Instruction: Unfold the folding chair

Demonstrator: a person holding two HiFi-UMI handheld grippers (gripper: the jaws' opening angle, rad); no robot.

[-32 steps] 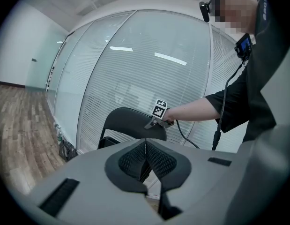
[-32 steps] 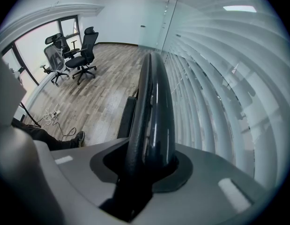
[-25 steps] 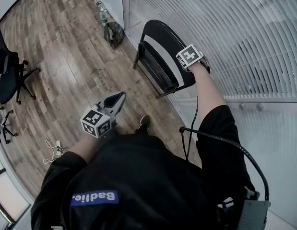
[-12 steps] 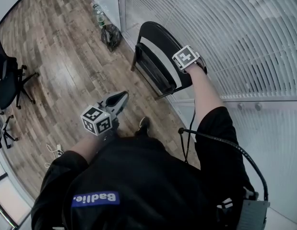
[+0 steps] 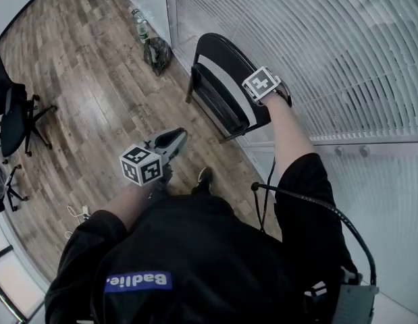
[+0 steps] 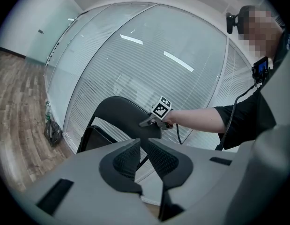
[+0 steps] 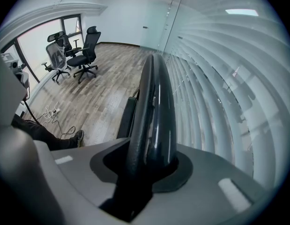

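The right claw point(image 5: 281, 97) grips the folding chair point(image 5: 225, 59) by its backrest, steadying it; the empty left claw point(image 5: 175, 139) is opening, probably for the seat.

Cropped, blocked, too small

At 9 o'clock in head view, office chair point(image 5: 11, 117) sliced by the edge; at 11 o'clock, bottle point(image 5: 139, 24) label too small to read; at 12 o'clock, chair point(image 5: 225, 56) far legs behind its back. In right gripper view, chair's lower end blocked at 6 o'clock by right gripper point(image 7: 149, 165).
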